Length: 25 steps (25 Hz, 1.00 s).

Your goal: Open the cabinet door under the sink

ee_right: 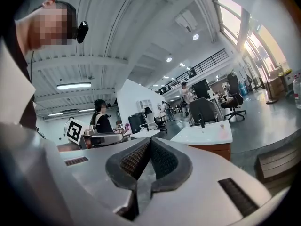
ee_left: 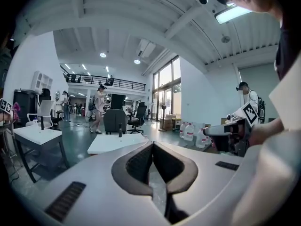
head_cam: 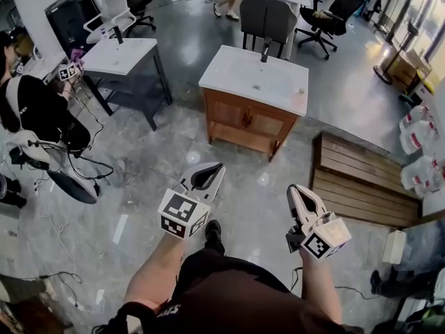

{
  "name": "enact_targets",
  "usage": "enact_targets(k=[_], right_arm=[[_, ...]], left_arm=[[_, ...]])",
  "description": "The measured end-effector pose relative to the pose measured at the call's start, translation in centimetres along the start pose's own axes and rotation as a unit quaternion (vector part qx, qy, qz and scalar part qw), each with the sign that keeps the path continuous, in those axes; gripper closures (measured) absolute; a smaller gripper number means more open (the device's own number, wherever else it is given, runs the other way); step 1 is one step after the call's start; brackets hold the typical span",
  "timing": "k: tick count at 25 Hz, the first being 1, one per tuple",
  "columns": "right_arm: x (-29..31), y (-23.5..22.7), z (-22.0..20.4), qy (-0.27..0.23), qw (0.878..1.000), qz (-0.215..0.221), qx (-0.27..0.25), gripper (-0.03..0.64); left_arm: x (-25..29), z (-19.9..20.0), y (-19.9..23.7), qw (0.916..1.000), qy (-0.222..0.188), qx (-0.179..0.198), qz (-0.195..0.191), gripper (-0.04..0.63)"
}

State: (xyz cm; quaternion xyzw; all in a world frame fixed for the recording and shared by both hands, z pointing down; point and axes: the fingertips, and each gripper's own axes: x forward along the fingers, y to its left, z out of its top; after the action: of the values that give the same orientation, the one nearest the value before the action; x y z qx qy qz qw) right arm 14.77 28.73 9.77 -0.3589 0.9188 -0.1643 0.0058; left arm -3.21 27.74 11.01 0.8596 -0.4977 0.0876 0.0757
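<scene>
Cabinet door (head_cam: 229,114) is closed in the wooden vanity under the white sink (head_cam: 257,81), which stands on the grey floor (head_cam: 174,152) well ahead of both grippers. The left gripper (head_cam: 214,169) hangs in the air, jaws together and empty. The right gripper (head_cam: 297,195), near it, is likewise closed on nothing.

Brown wooden cabinet (head_cam: 247,122) under a white rectangular sink top (head_cam: 257,82) stands mid-floor, both doors closed. White left gripper (head_cam: 217,168) and white right gripper (head_cam: 295,191): jaws together, nothing between them, pointing toward the cabinet, well short of it. Glossy grey floor (head_cam: 174,152) below. Slatted wooden platform (head_cam: 354,179) at right.
</scene>
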Motion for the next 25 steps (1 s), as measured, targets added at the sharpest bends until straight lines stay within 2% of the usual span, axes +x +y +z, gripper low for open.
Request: enact_targets(k=[6,12,19,25], right_arm=[[9.9,0.0,0.9,0.016,1.0,0.017,-0.002,0.603],[16.2,-1.2,1.2,0.019,1.0,0.005,0.012,0.602],[19.4,-4.2,-0.4,0.039,0.998,-0.007,0.04,0.602],[20.8,-10.0,-1.7,0.041,0.997,-0.001,0.071,0.602]], left_arm=[[4.3,0.2,7.8,0.9998,0.011,-0.005,-0.016,0.578],[7.4,-0.4,13.1,0.9986,0.037,-0.008,-0.036,0.578],[11.0,-1.9,15.8,0.9967,0.064,-0.022,-0.044,0.578],[15.9,-3.0,16.0,0.9944,0.089,-0.034,-0.044,0.578]])
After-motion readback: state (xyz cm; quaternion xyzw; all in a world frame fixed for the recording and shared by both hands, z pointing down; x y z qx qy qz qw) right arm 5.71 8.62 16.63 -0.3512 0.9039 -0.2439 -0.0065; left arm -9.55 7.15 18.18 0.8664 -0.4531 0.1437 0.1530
